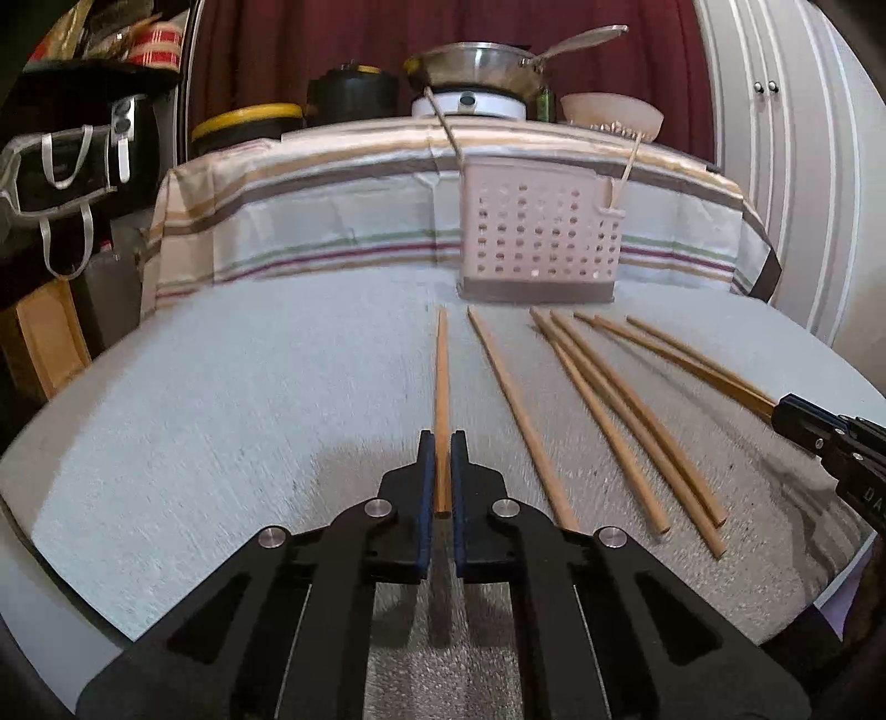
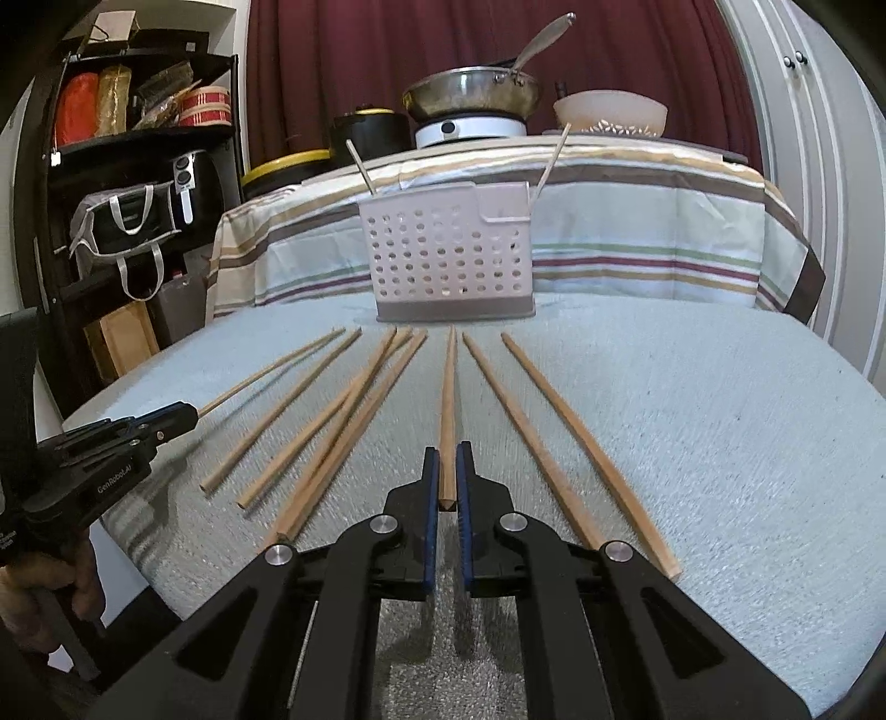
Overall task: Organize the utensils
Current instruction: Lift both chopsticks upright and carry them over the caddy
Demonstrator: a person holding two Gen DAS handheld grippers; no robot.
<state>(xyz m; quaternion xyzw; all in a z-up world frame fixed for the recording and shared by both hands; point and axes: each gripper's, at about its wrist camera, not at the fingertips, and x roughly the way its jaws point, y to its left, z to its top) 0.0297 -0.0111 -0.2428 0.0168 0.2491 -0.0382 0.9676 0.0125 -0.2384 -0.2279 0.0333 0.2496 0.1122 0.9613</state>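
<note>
Grey mat (image 2: 692,415) covers the table, with a striped cloth (image 2: 637,243) draped over a raised surface behind it. On top of that: steel pan (image 2: 470,91) on a white burner (image 2: 470,130), bowl (image 2: 609,113) just right of it, black pot (image 2: 368,130) to the left. Dark shelf (image 2: 138,138) at far left holds a bag (image 2: 124,221) and a red striped tin (image 2: 205,105); red curtain (image 2: 387,50) behind, white cabinet (image 2: 819,111) on the right.

A pale, nubbly cloth-covered table (image 2: 692,421) carries the lot. At its far edge stands a white perforated utensil basket (image 2: 451,260) on a grey base, with two thin sticks leaning out of it. In front of the basket, wooden chopsticks (image 2: 540,443) lie fanned across the cloth, thin tips toward the basket; two near the middle cross each other.
</note>
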